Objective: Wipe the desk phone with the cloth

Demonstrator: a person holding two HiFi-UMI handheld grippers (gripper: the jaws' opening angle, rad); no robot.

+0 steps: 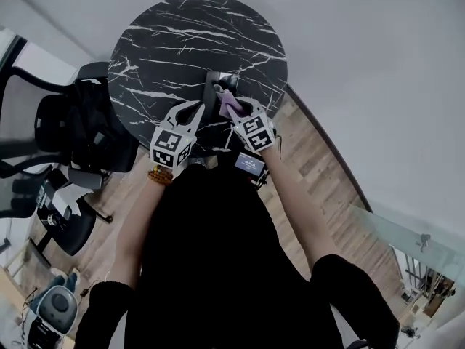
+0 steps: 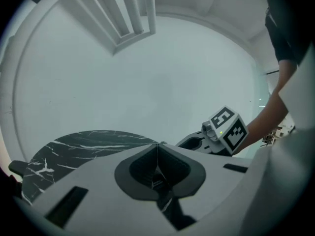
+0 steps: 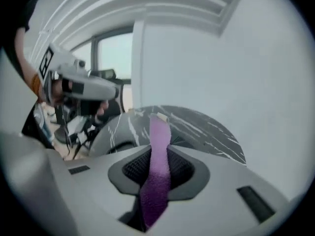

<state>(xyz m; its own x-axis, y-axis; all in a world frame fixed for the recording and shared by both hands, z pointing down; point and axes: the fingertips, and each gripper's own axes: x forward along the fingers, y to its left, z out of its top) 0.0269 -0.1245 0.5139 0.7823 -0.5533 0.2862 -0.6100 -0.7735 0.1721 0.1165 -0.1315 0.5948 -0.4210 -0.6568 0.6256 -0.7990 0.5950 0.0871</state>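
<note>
A dark desk phone (image 1: 216, 86) sits near the front edge of the round black marble table (image 1: 174, 42). My right gripper (image 1: 231, 106) is just in front of the phone, shut on a purple cloth (image 1: 232, 105). In the right gripper view the cloth (image 3: 158, 156) runs as a narrow strip up between the jaws of the right gripper (image 3: 158, 149). My left gripper (image 1: 199, 106) hovers beside the phone's left side; in its own view the left gripper (image 2: 157, 144) is shut with nothing in it. The phone is hidden in both gripper views.
Black office chairs (image 1: 69, 133) stand left of the table on the wooden floor (image 1: 320, 173). A small device with a lit screen (image 1: 249, 164) is below the table's front edge. A glass railing (image 1: 407, 246) runs at the right. White wall lies beyond the table.
</note>
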